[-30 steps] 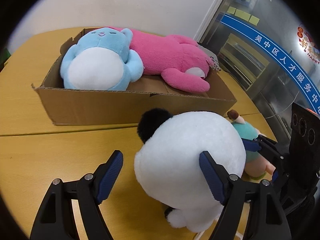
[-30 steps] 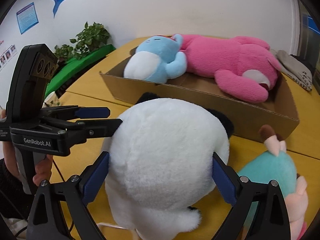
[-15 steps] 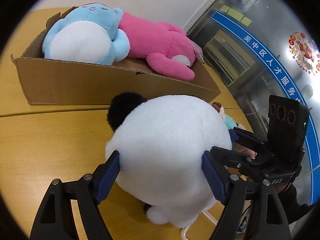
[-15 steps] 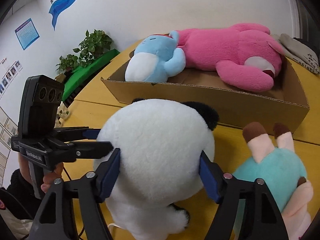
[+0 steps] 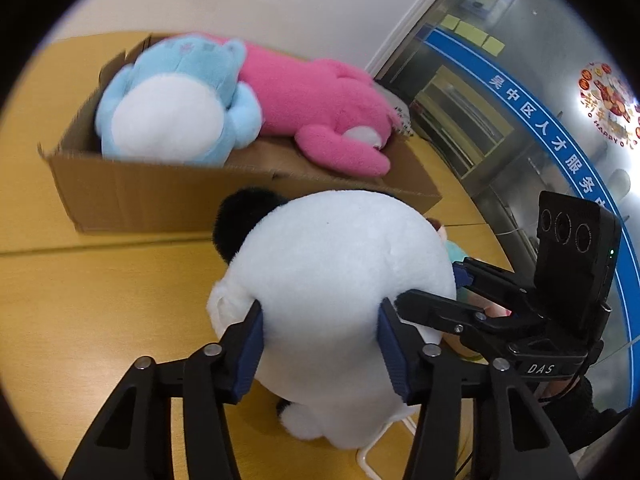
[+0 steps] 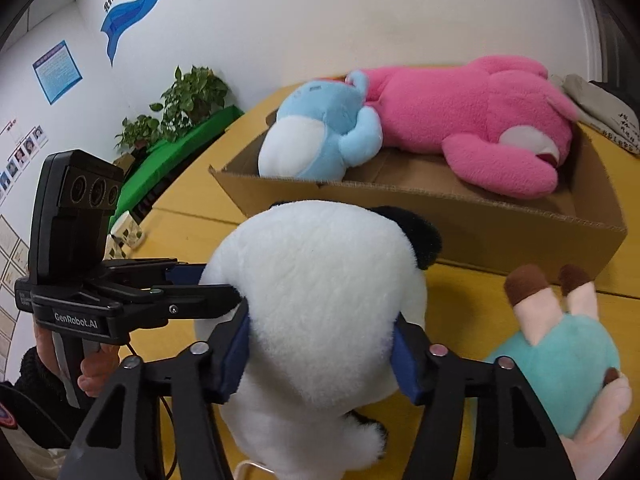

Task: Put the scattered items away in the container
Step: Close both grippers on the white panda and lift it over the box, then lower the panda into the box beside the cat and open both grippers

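Observation:
A big white plush panda (image 5: 336,280) with black ears stands on the yellow table in front of the cardboard box (image 5: 160,196). My left gripper (image 5: 320,344) is shut on its body, pads pressed into the fur. My right gripper (image 6: 320,352) is shut on the same panda (image 6: 320,292) from the other side. The box (image 6: 480,224) holds a blue plush (image 5: 176,108) (image 6: 316,128) and a pink plush (image 5: 320,112) (image 6: 472,120). A teal and pink plush (image 6: 560,380) lies on the table right of the panda.
The wall runs close behind the box. Potted plants (image 6: 180,108) and a green surface stand to the far left. Glass doors (image 5: 500,120) lie to the right. A grey cloth (image 6: 600,112) lies by the box's far right corner. A white cable (image 5: 372,452) lies under the panda.
Both grippers have closed further, squeezing the panda's fur. The panda has risen and shifted a little toward the box.

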`<state>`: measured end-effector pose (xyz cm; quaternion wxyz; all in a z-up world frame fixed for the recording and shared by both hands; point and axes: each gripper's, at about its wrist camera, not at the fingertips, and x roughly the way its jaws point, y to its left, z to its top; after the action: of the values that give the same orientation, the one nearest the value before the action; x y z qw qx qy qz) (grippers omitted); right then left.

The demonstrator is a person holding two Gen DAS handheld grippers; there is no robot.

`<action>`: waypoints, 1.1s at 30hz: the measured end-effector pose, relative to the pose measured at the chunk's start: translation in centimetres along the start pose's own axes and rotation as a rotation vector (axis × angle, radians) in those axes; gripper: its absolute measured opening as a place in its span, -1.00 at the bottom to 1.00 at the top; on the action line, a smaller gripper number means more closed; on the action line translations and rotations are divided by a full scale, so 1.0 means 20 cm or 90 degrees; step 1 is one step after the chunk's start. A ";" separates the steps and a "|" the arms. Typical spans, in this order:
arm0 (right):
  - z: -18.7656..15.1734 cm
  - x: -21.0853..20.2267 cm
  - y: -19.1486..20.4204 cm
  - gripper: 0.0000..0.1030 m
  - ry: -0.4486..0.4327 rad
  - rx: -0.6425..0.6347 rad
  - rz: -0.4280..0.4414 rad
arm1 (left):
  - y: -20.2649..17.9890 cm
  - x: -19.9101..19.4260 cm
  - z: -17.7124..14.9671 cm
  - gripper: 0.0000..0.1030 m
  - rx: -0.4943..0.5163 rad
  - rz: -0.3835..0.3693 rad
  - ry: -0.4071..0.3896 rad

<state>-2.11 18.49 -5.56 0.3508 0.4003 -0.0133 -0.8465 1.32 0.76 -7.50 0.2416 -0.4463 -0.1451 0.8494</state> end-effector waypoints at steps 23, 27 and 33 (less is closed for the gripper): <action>0.81 0.22 -0.50 0.19 -0.069 0.024 -0.012 | 0.07 0.43 0.99 -0.19 0.115 0.067 0.009; 0.76 0.32 -0.53 0.20 0.004 0.054 0.013 | 0.10 0.45 0.91 -0.19 0.120 0.064 0.016; 0.82 0.37 -0.54 0.21 0.042 0.054 0.014 | 0.11 0.45 0.90 -0.19 0.118 0.073 0.010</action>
<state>-22.91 17.97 -2.58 0.3431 0.4423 -0.0419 -0.8276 -18.64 3.17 -4.67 0.2338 -0.4360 -0.0386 0.8682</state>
